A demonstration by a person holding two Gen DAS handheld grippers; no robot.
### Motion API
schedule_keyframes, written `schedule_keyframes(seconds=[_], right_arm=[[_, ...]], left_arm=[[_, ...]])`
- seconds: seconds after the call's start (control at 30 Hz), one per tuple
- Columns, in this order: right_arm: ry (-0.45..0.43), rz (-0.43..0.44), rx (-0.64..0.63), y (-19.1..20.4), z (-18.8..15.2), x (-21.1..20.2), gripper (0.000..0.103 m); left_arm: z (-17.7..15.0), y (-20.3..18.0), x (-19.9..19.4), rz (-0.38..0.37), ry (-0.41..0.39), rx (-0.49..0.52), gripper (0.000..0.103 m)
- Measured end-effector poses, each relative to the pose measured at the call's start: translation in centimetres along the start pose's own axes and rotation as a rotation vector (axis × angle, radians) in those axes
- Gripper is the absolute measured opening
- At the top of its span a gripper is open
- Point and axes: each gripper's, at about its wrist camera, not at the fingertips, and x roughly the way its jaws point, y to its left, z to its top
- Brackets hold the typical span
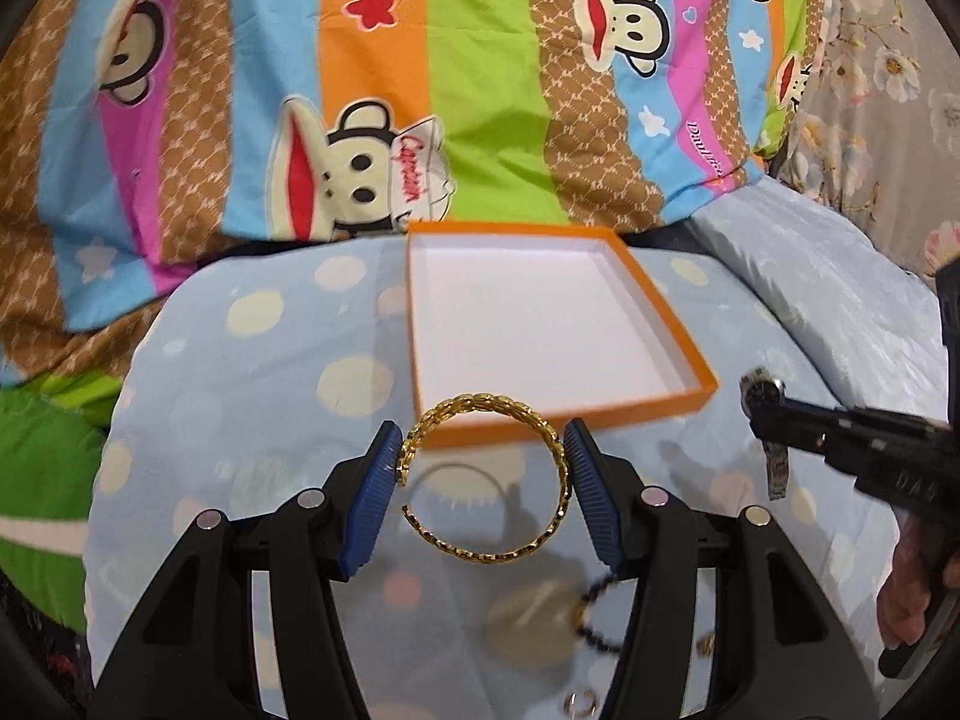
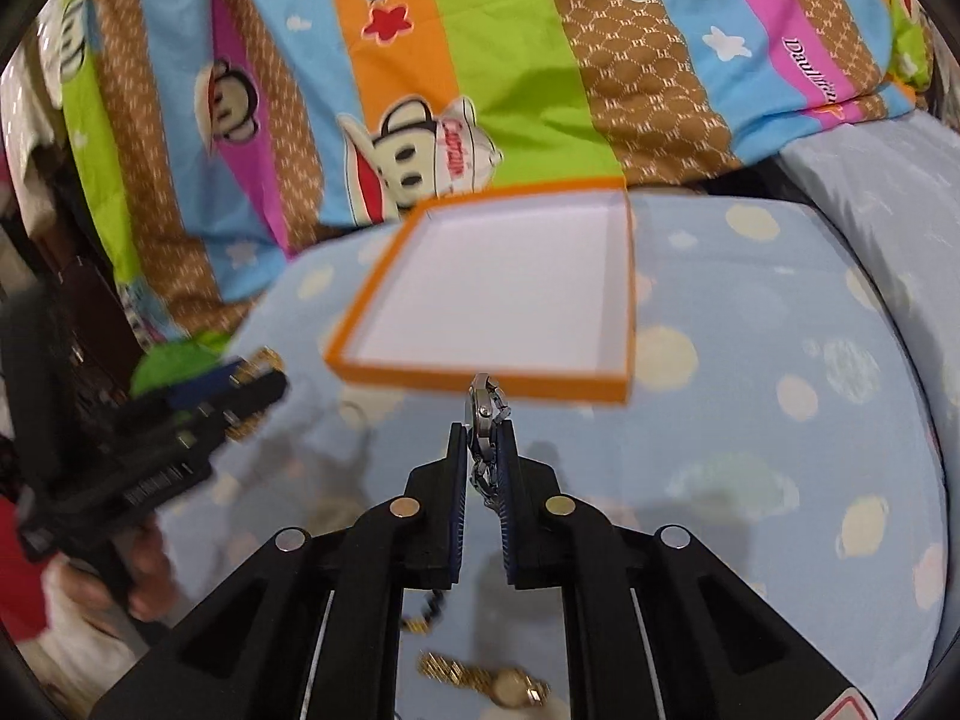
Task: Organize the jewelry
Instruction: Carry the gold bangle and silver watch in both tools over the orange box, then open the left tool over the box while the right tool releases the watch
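At six o'clock of the orange box (image 1: pixel 702 387), a gold bangle (image 1: pixel 486 480) is pinched by the left hand-held gripper (image 1: pixel 483 462) and a silver watch (image 2: pixel 485 420) by the right hand-held gripper (image 2: pixel 480 450), apparently poised for dropping in.

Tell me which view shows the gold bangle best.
The left wrist view: the gold bangle sits whole between the left hand-held gripper pads, its open ends visible. The right wrist view shows only a blurred gold sliver at that gripper's tip.
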Motion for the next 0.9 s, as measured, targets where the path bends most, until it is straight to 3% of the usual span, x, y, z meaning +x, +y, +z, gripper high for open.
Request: schedule_keyframes(seconds=[0.27, 0.33, 0.5, 0.67, 0.8, 0.83, 0.9], right_arm=[[0.067, 0.042, 0.132, -2.8, 8.9, 7.8, 0.009], [0.076, 0.039, 0.167, -4.0, 10.4, 10.0, 0.009], [0.116, 0.019, 0.209, -6.7, 12.1, 14.3, 0.009], [0.103, -0.075, 0.158, -8.0, 13.0, 16.0, 0.01], [0.019, -0.119, 0.106, -8.0, 13.4, 14.6, 0.027], [-0.002, -0.13, 0.104, -8.1, 13.3, 14.0, 0.037], [-0.054, -0.138, 0.092, -7.9, 12.8, 12.6, 0.04]], left_arm=[[8.3, 0.1, 9.0, -0.018, 0.039, -0.002, 0.054], [9.4, 0.5, 11.1, 0.016, 0.045, -0.01, 0.054], [10.8, 1.0, 16.1, 0.032, 0.108, -0.007, 0.054], [11.2, 0.7, 18.8, 0.035, 0.149, 0.024, 0.055], [11.8, 0.8, 19.0, 0.056, 0.148, 0.026, 0.066], [11.8, 0.9, 18.9, 0.051, 0.147, 0.021, 0.068], [11.5, 1.1, 18.4, 0.056, 0.14, 0.01, 0.07]])
